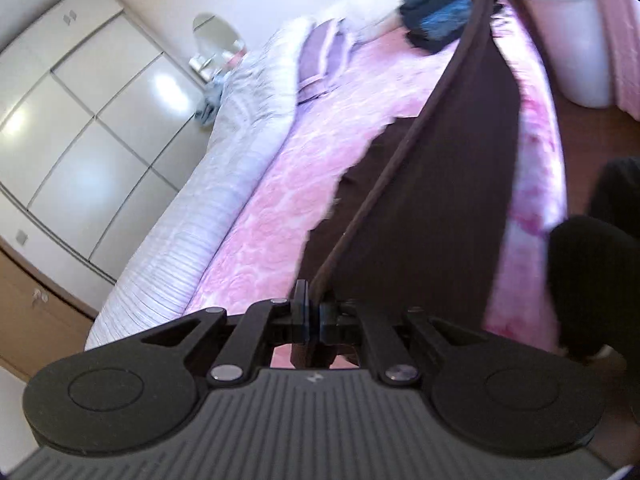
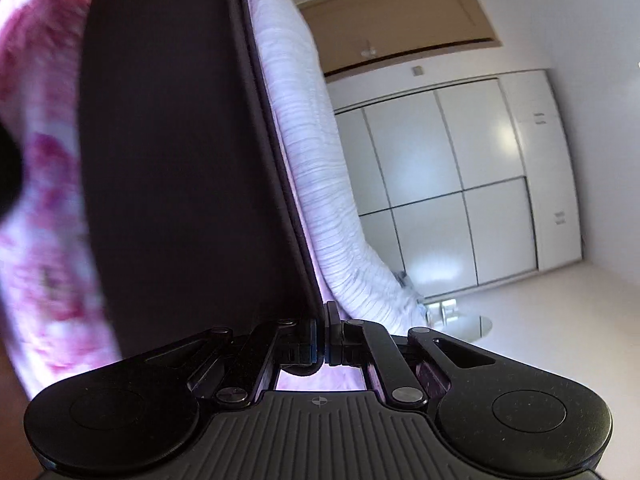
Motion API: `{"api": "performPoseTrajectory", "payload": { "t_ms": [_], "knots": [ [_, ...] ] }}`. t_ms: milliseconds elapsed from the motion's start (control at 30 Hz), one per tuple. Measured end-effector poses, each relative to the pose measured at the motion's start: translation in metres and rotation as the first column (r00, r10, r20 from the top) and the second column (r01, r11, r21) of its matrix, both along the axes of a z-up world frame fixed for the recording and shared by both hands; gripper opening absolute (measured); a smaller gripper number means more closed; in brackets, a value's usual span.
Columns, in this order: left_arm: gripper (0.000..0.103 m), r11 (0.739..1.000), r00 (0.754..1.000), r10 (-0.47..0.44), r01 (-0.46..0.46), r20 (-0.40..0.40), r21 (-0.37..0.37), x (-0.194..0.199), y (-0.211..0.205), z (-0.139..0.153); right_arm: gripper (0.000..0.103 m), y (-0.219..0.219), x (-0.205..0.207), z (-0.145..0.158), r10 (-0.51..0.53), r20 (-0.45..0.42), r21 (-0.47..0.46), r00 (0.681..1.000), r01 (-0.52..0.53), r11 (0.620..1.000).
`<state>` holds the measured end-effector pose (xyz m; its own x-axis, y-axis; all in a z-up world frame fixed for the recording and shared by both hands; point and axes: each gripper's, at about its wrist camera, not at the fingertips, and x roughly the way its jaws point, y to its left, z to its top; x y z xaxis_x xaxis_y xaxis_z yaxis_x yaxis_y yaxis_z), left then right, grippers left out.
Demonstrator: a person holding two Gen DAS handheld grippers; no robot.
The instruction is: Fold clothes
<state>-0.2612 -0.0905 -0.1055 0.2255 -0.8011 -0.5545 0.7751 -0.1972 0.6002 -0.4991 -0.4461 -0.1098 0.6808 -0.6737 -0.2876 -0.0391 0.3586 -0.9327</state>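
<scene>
Two grippers: both raised above the pink bedspread (image 1: 280,184), tilted slightly downward.
Left gripper (image 1: 314,300): jaws pinched on the dark brown garment (image 1: 460,152).
Right gripper (image 2: 322,320): jaws pinched on its opposite end.
Garment axis: hem stretched taut between them, cloth hanging toward the bed.

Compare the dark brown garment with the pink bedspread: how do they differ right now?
The dark brown garment is plain; the pink bedspread is mottled. The garment is lifted and pulled taut between the left claw and right claw, whereas the bedspread lies flat on the bed. The garment is narrower than the bedspread. Both are fabric.
</scene>
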Motion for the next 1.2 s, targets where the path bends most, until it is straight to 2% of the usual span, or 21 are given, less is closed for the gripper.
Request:
{"api": "performPoseTrajectory", "payload": {
  "t_ms": [67,167,333,467,667,833,1000,1067,1133,1200],
  "knots": [
    [0.003,1.000,0.999,0.028,-0.027,-0.018,0.013,0.028,-0.039,-0.002,0.002,-0.034,0.033,0.003,0.008,-0.030,0.001,1.000,-0.008,1.000],
    [0.003,0.997,0.997,0.063,-0.060,-0.041,0.054,0.064,-0.088,-0.022,0.002,-0.084,0.081,-0.003,0.002,-0.069,0.052,0.998,0.001,0.999],
    [0.003,0.984,0.989,0.110,-0.095,-0.096,0.153,0.112,-0.151,-0.073,0.002,-0.152,0.147,-0.045,-0.013,-0.154,0.186,0.988,0.042,0.982],
    [0.003,0.973,0.984,0.137,-0.112,-0.112,0.203,0.137,-0.179,-0.113,0.001,-0.193,0.185,-0.079,-0.021,-0.202,0.263,0.979,0.075,0.962],
    [0.003,0.959,0.972,0.190,-0.154,-0.136,0.238,0.176,-0.222,-0.151,0.001,-0.242,0.240,-0.101,-0.058,-0.199,0.348,0.978,0.125,0.929],
    [0.004,0.946,0.961,0.223,-0.172,-0.163,0.275,0.199,-0.251,-0.181,0.002,-0.277,0.273,-0.131,-0.090,-0.226,0.416,0.970,0.179,0.891],
    [0.004,0.937,0.947,0.254,-0.190,-0.197,0.293,0.209,-0.255,-0.200,0.002,-0.294,0.289,-0.142,-0.133,-0.199,0.505,0.971,0.218,0.835],
    [0.009,0.930,0.937,0.278,-0.207,-0.212,0.304,0.213,-0.257,-0.206,0.002,-0.292,0.284,-0.140,-0.149,-0.185,0.538,0.971,0.227,0.812],
    [0.015,0.924,0.915,0.327,-0.257,-0.237,0.284,0.221,-0.259,-0.207,0.002,-0.291,0.278,-0.136,-0.173,-0.162,0.582,0.972,0.236,0.778],
    [0.017,0.911,0.872,0.391,-0.322,-0.294,0.258,0.236,-0.259,-0.204,0.007,-0.300,0.275,-0.123,-0.219,-0.120,0.663,0.968,0.243,0.708]
  ]
}}
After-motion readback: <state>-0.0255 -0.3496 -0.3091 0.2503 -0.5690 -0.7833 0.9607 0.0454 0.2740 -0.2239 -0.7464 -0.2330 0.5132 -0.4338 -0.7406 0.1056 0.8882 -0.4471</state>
